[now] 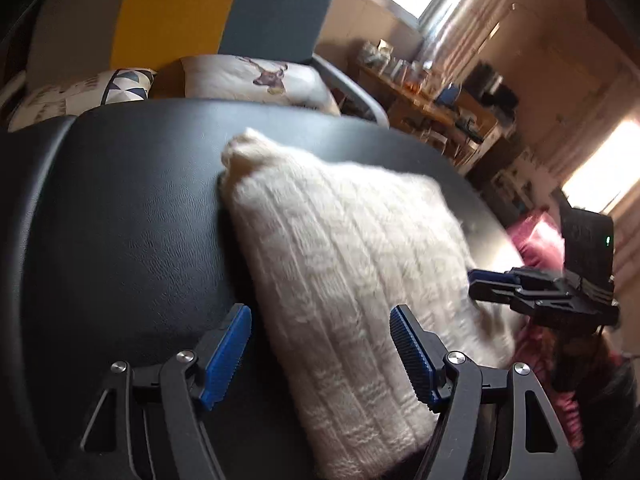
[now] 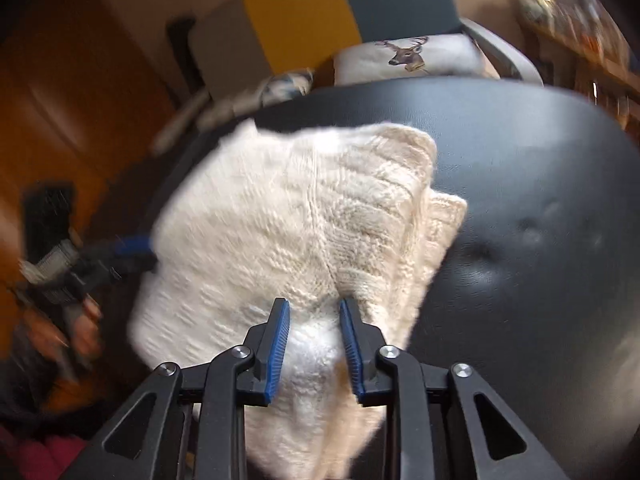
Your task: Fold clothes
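The cream knitted sweater lies on a black padded leather surface, already doubled over into a thick, roughly rectangular bundle with at least two layers showing at its edge in the right wrist view.

At the lower left of the left wrist view, the left gripper has its jaws spread wide, one blue pad on each side of the near end of the bundle; nothing is pinched between them, and the left pad sits over bare leather. Whether the right pad touches the knit, I cannot tell.

In the middle of both views the sweater fills the frame, its ribbing running away from the camera towards a rounded far corner.

At the right of the left wrist view, the right gripper reaches in from the side. Its own camera shows the right gripper with jaws partly closed around a bunched fold of knit; the wool bulges between the pads, so I judge it held, though not squeezed flat.

This fits either a further fold about to be made or a finished bundle being squared up. Either way, thick, springy wool tends to slide layer over layer, so the grip should take all layers together, and any movement should be slow and low over the leather.
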The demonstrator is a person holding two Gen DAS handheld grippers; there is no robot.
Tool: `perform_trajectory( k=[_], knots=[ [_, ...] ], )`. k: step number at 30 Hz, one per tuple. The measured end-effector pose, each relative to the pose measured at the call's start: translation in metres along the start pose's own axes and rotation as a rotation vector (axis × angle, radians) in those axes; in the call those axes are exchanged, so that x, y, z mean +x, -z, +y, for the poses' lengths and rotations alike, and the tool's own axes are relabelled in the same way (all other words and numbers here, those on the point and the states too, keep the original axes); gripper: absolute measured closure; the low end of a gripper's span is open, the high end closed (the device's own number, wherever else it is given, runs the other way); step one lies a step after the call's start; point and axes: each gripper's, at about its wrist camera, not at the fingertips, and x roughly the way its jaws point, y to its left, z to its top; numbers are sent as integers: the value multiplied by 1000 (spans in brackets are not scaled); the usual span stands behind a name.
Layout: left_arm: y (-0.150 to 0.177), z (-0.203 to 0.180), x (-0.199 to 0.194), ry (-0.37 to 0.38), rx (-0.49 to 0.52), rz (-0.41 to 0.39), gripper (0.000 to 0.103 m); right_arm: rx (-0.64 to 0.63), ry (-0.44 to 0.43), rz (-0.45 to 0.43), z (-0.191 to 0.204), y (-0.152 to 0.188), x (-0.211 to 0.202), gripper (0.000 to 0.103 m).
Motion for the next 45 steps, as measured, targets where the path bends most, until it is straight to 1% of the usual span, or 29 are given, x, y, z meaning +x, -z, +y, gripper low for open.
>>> perform_trajectory(
  k=[2, 4, 7, 9, 10, 12, 15, 17, 19, 22, 24, 26, 27, 31, 34, 37, 38, 39, 40, 42, 44, 45],
  knots=[
    [2, 3, -3, 21, -32, -13, 30, 76, -52, -37, -11, 0, -7, 74],
    [-1, 14, -8, 59, -91, -23, 29, 168, -82, -76, -31, -3, -16, 72],
    [-10, 42, -7, 133, -223, -13, 21, 323, -178, -101, -64, -7, -17, 71],
    [-16, 57, 0, 157, -287, 8, 15, 389, -207, -103, -79, -10, -12, 70],
    [-19, 63, 6, 199, -314, 29, 13, 413, -210, -86, -85, -11, -7, 70],
    [-24, 67, 18, 254, -354, 69, 9, 455, -218, -30, -93, -10, 7, 70],
    [-31, 65, 38, 298, -360, 147, 6, 517, -250, 7, -105, -4, 20, 70],
    [-34, 62, 46, 317, -360, 164, 6, 569, -298, 28, -112, 2, 26, 66],
    [-37, 59, 52, 335, -360, 176, 4, 593, -351, 30, -114, 5, 30, 66],
    [-41, 55, 61, 362, -359, 192, 2, 611, -446, 48, -113, 5, 41, 62],
    [-44, 53, 67, 379, -359, 204, 1, 615, -470, 61, -111, 3, 52, 59],
    [-47, 49, 72, 390, -353, 211, 0, 615, -487, 78, -109, 0, 62, 58],
    [-47, 47, 72, 386, -350, 212, 0, 612, -491, 85, -107, -2, 67, 58],
    [-46, 44, 72, 367, -344, 221, 1, 560, -450, 95, -103, -2, 72, 57],
    [-45, 41, 72, 353, -340, 227, 1, 486, -413, 88, -93, 1, 70, 57],
    [-46, 35, 73, 320, -309, 225, 2, 389, -362, 69, -77, -1, 69, 56],
    [-45, 32, 73, 312, -290, 228, 9, 379, -359, 61, -75, 1, 69, 56],
    [-43, 30, 73, 296, -276, 227, 20, 382, -366, 56, -74, 2, 70, 56],
    [-42, 29, 72, 286, -270, 224, 23, 394, -380, 58, -75, 3, 71, 56],
    [-40, 31, 69, 288, -274, 207, 38, 417, -399, 60, -76, 5, 74, 62],
    [-37, 32, 65, 291, -272, 191, 40, 409, -362, 37, -72, 5, 73, 68],
    [-36, 31, 65, 290, -271, 184, 39, 398, -344, 28, -68, 5, 73, 69]
  ],
)
